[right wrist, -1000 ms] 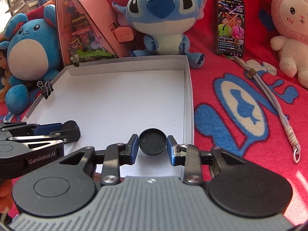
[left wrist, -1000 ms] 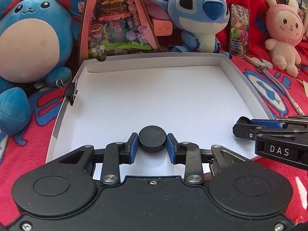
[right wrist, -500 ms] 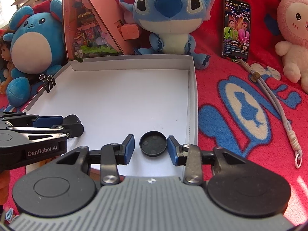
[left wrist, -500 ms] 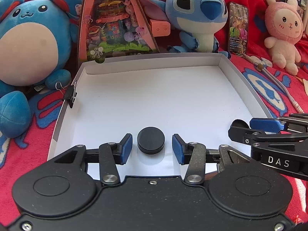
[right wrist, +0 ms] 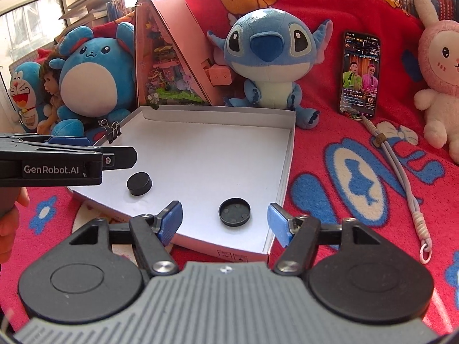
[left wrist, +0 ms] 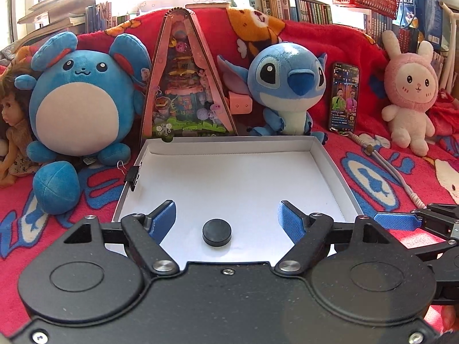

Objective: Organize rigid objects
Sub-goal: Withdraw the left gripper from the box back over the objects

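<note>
A black round puck [left wrist: 216, 232] lies on the floor of a shallow white box [left wrist: 229, 149] near its front edge. It also shows in the right wrist view [right wrist: 139, 183]. A black round lid [right wrist: 234, 211], hollow side up, lies near the box's front right corner [right wrist: 289, 154]. My left gripper [left wrist: 226, 218] is open and empty, raised above and behind the puck. My right gripper [right wrist: 225, 219] is open and empty, above and behind the lid. The left gripper's fingers [right wrist: 114, 156] reach in from the left.
A black binder clip [left wrist: 132, 175] grips the box's left wall. Plush toys, a triangular pink toy box [left wrist: 186, 86] and a phone [left wrist: 344, 97] stand behind the box on a red blanket. A cord [right wrist: 401, 183] lies right of the box.
Both grippers opened wide, released the puck and the lid onto the box floor, and pulled up and back. More of the room shows now.
</note>
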Demonstrator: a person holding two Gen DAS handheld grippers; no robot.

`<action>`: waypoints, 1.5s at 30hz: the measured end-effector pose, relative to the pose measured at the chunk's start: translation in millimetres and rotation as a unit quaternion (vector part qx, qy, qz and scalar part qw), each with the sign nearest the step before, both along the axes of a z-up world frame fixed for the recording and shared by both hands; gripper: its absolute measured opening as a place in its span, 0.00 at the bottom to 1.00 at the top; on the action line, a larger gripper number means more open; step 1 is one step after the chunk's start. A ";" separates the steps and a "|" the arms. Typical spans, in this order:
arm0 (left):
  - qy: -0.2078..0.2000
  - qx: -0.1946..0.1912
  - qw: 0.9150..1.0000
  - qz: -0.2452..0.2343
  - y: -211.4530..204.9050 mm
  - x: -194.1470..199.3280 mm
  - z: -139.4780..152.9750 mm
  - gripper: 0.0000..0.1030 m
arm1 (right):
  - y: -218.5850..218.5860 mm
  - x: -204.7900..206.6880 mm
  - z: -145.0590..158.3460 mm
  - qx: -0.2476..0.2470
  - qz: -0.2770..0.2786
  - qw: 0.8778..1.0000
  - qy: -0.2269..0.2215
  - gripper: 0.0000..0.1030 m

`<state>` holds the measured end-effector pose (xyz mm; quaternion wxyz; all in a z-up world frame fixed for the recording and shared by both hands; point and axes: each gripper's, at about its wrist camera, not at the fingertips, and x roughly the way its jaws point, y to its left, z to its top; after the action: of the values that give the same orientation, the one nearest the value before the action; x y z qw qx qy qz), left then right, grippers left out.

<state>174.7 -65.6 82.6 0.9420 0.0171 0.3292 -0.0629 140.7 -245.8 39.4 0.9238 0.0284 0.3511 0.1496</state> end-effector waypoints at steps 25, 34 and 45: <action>0.043 -0.044 0.998 0.004 13.1 -170.7 -50.4 0.79 | -26.7 -158.6 -12.5 0.011 -0.060 0.997 -0.049 0.88; 0.057 -0.029 0.995 0.074 62.8 -181.4 -56.1 0.79 | -9.7 -167.2 -47.9 -0.010 -0.093 0.995 0.019 0.91; 0.030 0.007 0.999 0.027 61.1 -220.1 -70.6 0.60 | 3.1 -178.9 -47.0 -0.085 -0.060 0.993 -0.046 0.87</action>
<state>-45.4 -4.5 12.0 0.9329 0.0127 0.3580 -0.0361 -38.1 -242.6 -7.6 0.9454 -0.0361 0.3176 0.0642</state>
